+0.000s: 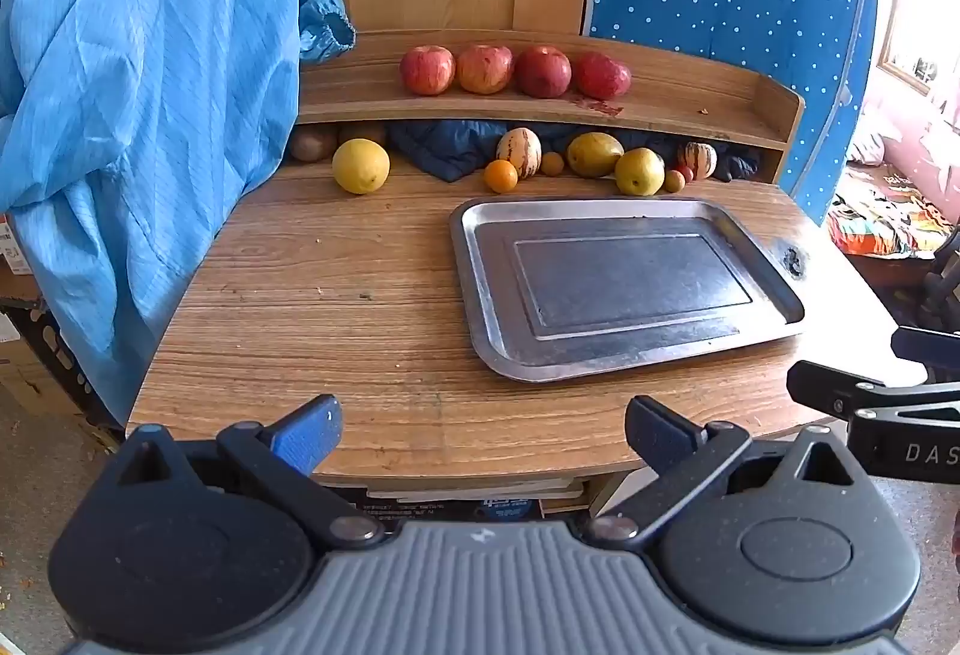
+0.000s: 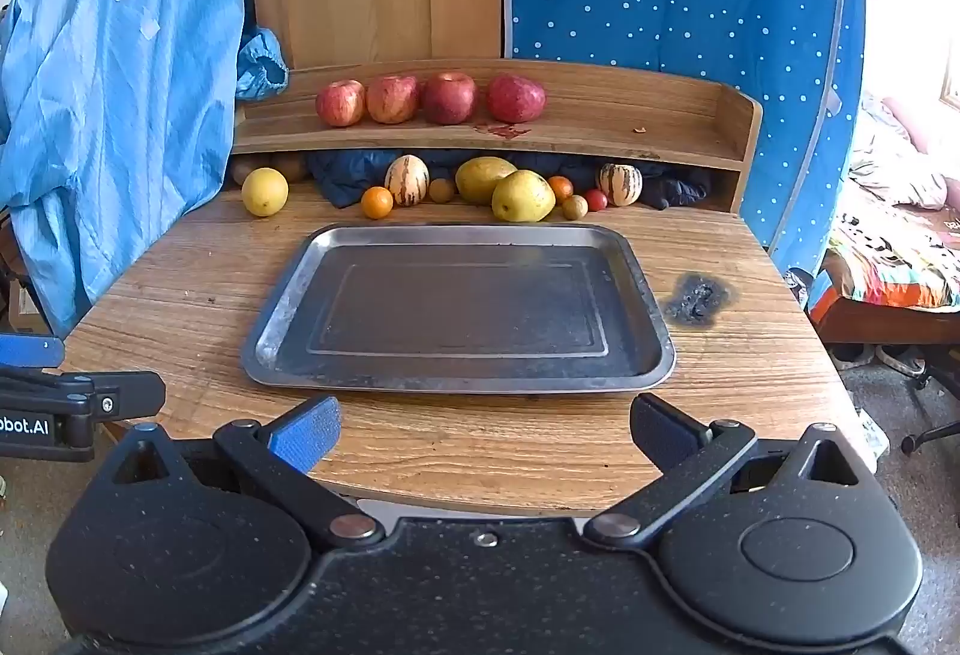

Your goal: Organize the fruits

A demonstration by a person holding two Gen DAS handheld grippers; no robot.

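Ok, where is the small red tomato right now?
In the right wrist view the small red tomato sits at the table's back right, under the shelf, between a brown round fruit and a striped squash.

Left gripper (image 1: 483,436) held level and low, jaws spread wide, nothing between the blue pads (image 1: 306,439), right gripper (image 2: 485,436) alongside at matching height, jaws equally wide, empty, both pointing forward

A dull, scuffed metal tray (image 2: 651,307) lies on a wood-grain table (image 2: 750,373), beside crinkled blue cloth (image 2: 120,85).
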